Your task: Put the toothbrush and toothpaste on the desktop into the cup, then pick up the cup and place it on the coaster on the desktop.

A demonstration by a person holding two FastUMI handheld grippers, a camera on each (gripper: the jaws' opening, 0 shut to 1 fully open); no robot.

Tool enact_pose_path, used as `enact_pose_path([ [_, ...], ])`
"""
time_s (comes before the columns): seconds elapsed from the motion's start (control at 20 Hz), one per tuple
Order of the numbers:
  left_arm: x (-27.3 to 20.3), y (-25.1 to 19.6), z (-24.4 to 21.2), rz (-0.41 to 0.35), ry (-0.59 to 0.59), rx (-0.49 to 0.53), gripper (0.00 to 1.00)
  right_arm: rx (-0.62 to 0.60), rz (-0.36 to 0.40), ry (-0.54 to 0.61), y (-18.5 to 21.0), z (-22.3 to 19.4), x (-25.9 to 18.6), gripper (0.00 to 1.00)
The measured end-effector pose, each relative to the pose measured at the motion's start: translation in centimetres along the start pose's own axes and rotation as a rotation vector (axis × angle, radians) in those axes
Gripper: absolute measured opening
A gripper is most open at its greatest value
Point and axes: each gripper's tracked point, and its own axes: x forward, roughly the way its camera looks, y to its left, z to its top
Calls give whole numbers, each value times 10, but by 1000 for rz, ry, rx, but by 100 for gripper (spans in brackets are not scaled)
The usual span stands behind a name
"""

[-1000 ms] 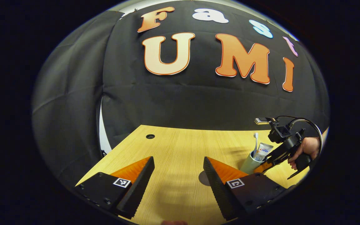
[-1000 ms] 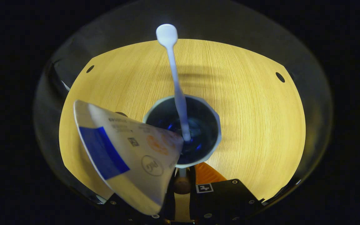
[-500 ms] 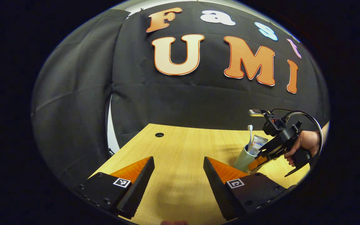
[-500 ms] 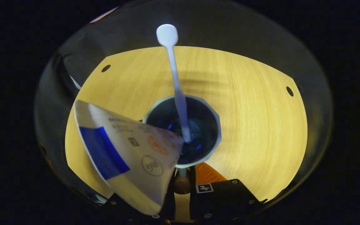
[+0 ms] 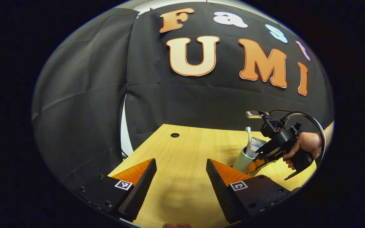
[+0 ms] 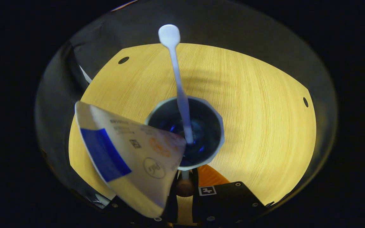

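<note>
Left gripper (image 5: 181, 177): nearest, fingers apart with nothing between them, low over the surface (image 5: 185, 148); it has swung, the far hole sliding toward 1 o'clock.
Right gripper (image 5: 254, 164): at 3 o'clock in the left gripper view, clamped on the cup's rim, a hand (image 5: 303, 147) behind it.
Cup (image 6: 185, 133): held, toothbrush (image 6: 177, 82) upright inside, toothpaste (image 6: 128, 152) leaning out toward 8 o'clock.
Change: the cup has travelled leftward across the surface.
Meaning: loading looks done; carrying is under way.
Coaster: hidden now; I cannot tell how near it is.
</note>
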Motion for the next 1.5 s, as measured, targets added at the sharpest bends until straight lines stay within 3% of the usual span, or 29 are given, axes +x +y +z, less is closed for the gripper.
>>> enact_pose_path([
  [0.35,1,13,-11,5,26,1,95,-17,-30,16,11,-1,6,22],
  [0.5,1,13,-10,-4,26,0,95,5,-32,25,12,3,2,26],
  [0.7,4,5,-8,-21,25,-4,95,-10,-32,-16,13,19,-16,38],
  [0.75,4,3,-7,-27,23,-3,95,-20,-33,-33,12,24,-23,50],
  [0.85,4,-4,0,-36,14,5,95,-22,-30,-78,10,37,-43,63],
  [0.9,5,-9,4,-45,12,9,95,-17,-31,-104,10,12,-44,66],
  [1.0,5,-23,14,-66,1,11,95,1,-33,-166,1,41,-77,77],
  [1.25,-4,-75,56,-149,-72,24,95,29,-72,-397,-43,45,-171,78],
  [1.5,-26,-132,114,-221,-173,36,95,79,-168,-670,-105,45,-273,79],
])
